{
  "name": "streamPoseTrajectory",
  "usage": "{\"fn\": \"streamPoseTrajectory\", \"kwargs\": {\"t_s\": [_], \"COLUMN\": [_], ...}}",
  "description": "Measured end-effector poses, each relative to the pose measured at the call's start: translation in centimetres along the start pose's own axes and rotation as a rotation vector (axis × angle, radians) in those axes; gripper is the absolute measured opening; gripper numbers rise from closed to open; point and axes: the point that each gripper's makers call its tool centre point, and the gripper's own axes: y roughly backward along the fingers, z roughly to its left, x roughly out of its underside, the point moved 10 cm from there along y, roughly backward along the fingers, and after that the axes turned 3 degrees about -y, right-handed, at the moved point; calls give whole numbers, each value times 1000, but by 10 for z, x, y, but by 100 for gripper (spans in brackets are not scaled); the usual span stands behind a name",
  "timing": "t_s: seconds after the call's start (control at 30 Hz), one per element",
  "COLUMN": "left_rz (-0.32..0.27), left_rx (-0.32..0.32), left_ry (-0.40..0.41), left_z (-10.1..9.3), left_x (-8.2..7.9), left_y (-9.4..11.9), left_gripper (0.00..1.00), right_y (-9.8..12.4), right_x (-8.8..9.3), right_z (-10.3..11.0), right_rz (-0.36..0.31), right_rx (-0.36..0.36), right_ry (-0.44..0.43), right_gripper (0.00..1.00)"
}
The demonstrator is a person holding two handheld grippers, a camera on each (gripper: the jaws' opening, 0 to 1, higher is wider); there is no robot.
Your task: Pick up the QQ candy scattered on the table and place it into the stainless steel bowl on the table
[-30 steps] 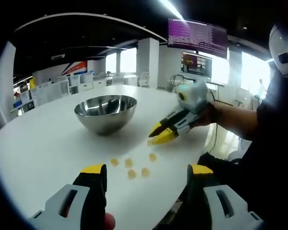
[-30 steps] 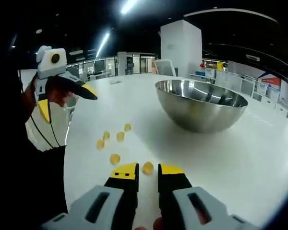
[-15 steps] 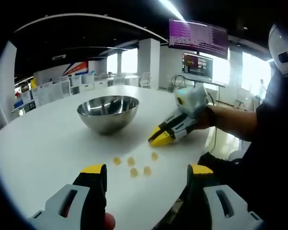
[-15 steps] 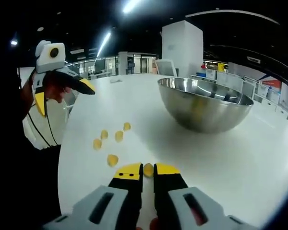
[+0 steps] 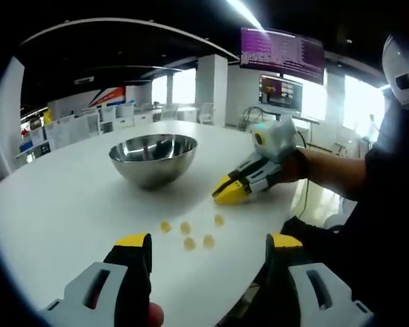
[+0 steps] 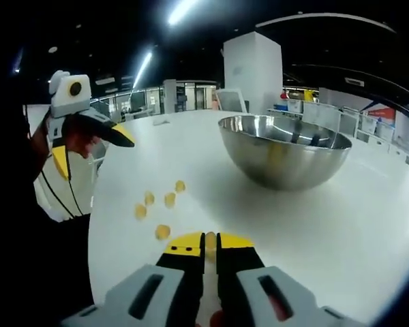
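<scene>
Several yellow QQ candies [image 5: 185, 227] lie loose on the white table [image 5: 61, 204], just ahead of my left gripper [image 5: 210, 241], which hangs open above the near edge. The stainless steel bowl [image 5: 153, 158] stands further back. My right gripper [image 5: 227, 195] comes in from the right, tips low over the table beyond the candies. In the right gripper view, the right gripper [image 6: 210, 242] is shut on one candy [image 6: 210, 239]. Other candies [image 6: 162, 231] lie to its left and the bowl [image 6: 283, 158] is ahead on the right. The left gripper [image 6: 88, 146] is held open at the left.
The round table [image 6: 341, 225] has bare white surface around the bowl and behind it. A person's arm [image 5: 327, 170] and dark clothing are at the right edge. Office desks, chairs, a pillar and hanging screens [image 5: 281, 51] stand far behind.
The right gripper's jaws have drawn together onto the candy that lay between them. The left gripper has stayed open and nearly still.
</scene>
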Motion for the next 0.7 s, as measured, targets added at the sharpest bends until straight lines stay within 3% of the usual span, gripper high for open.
{"fn": "streamPoseTrajectory", "kwargs": {"t_s": [0.4,0.7], "left_rz": [-3,-4], "left_rx": [-4,-10], "left_ry": [0,-1], "left_z": [2,4], "left_x": [-2,-3], "left_y": [-1,-1], "left_gripper": [68,68], "right_y": [38,89], "right_x": [-25,-35], "right_z": [10,10], "right_rz": [-75,-148], "right_rx": [-9,52], "right_ry": [-2,-19], "right_gripper": [7,7]}}
